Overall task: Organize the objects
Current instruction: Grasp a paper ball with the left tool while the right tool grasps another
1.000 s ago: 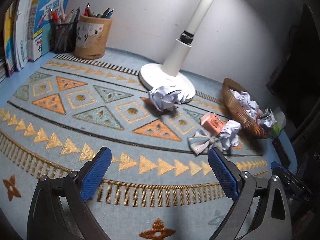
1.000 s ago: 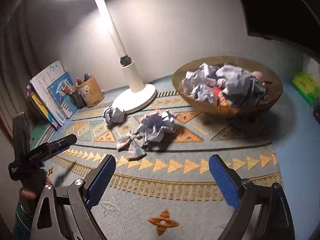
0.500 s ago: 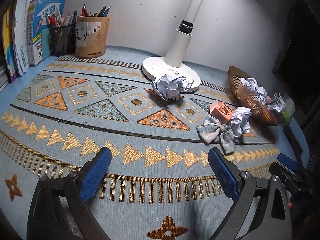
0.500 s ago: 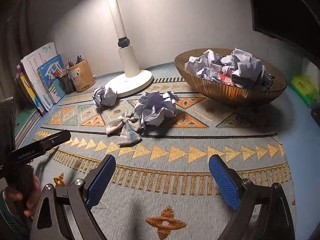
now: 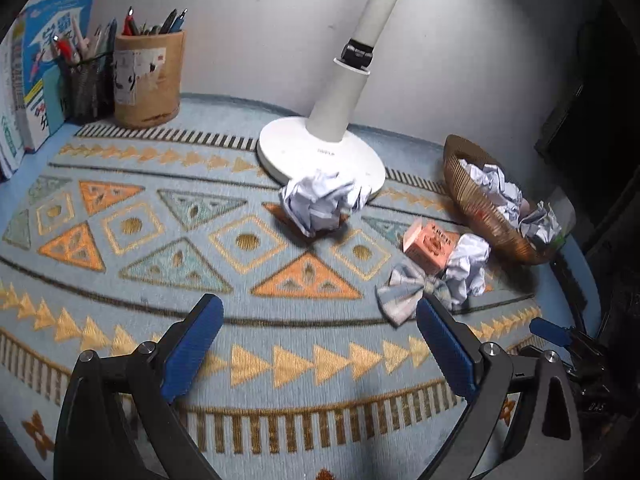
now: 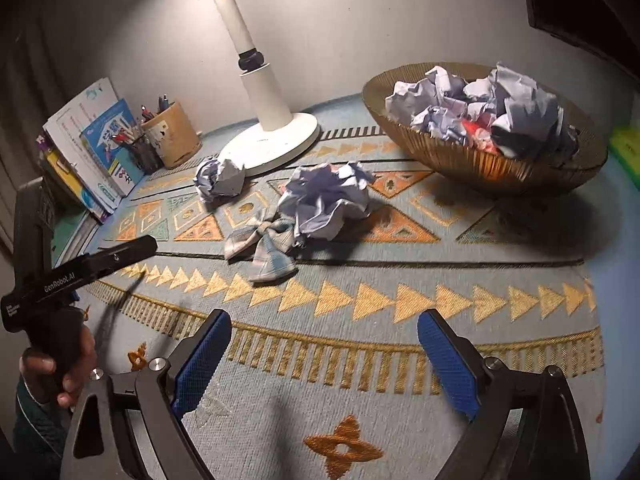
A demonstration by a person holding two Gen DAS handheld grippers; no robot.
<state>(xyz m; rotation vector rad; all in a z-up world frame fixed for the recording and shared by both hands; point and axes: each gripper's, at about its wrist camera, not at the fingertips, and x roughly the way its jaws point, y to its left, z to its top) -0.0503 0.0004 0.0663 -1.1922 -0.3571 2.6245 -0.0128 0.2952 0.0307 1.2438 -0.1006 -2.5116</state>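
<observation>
Item 1, far left: upright books (image 5: 38, 80) and two pen holders, a dark mesh one (image 5: 86, 88) and a tan cylindrical pen cup (image 5: 149, 78), were noted against the wall. No handling was judged needed there.

Item 2, near left: the left gripper (image 5: 316, 344) was recorded released, jaws spread wide, nothing between the blue pads, held above the patterned mat (image 5: 120, 272).

Item 3, centre: a white desk lamp base (image 5: 320, 152) was logged, with a crumpled paper ball (image 5: 318, 204) touching its near edge. A knock to the lamp stem was judged possible if this ball were approached steeply from above.

Item 4, right of centre: a pink eraser box (image 5: 430, 244), a second crumpled paper ball (image 5: 468, 264) and a plaid fabric bow (image 5: 404, 296) were found bunched together, touching. A mixed pick was judged likely, the bow or box being dragged along with the paper. In the right wrist view the box was hidden behind the paper.

Item 5, far right: a ribbed golden bowl (image 6: 472, 160), already heaped with crumpled paper, was recorded. Spill-over or a tipped rim was judged a risk if more were dropped carelessly.

Item 6, near right: the right gripper (image 6: 324, 354) was recorded released and empty, well short of the cluster.
</observation>
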